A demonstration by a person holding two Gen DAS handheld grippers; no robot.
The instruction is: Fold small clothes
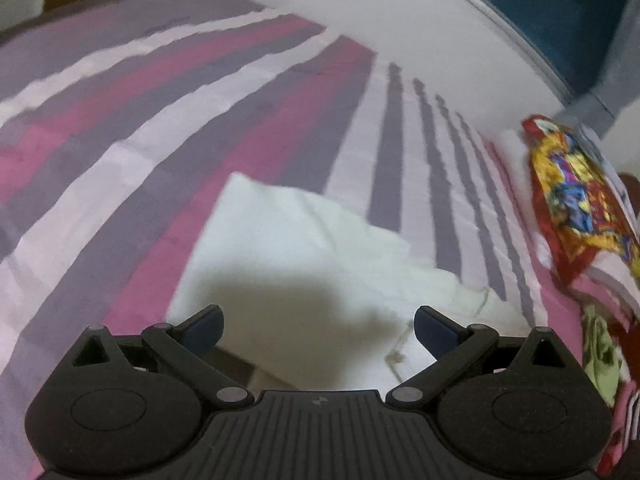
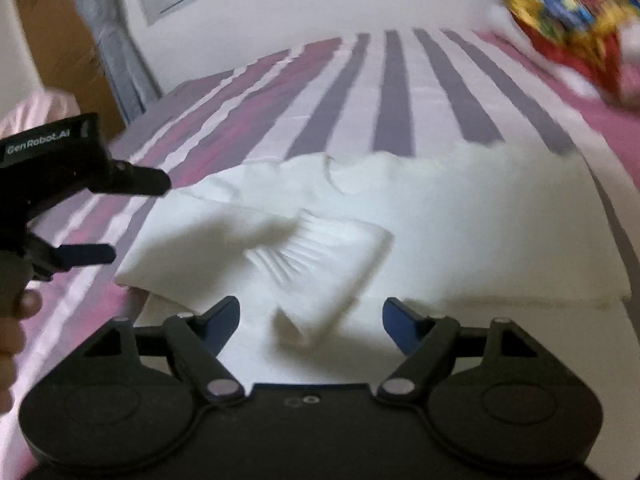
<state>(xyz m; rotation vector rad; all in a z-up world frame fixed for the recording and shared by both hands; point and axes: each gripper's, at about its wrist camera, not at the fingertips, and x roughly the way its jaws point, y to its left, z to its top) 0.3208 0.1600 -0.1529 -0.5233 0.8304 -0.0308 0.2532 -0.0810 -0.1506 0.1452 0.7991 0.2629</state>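
A white garment [image 2: 460,216] lies on the striped bed, partly folded, with a ribbed cuff [image 2: 320,252] turned up on top near its front. It also shows in the left wrist view [image 1: 304,248]. My right gripper [image 2: 311,316] is open and empty, just above the garment's near edge, with the cuff between its fingers. My left gripper [image 1: 319,322] is open and empty over the garment's near part. In the right wrist view the left gripper [image 2: 132,216] shows at the left, open beside the garment's left edge.
The bed [image 1: 160,120] has a pink, purple and white striped cover. A red and yellow patterned cloth [image 1: 576,196] lies at the right, also in the right wrist view [image 2: 568,20]. A white wall and a window [image 1: 560,12] stand behind the bed.
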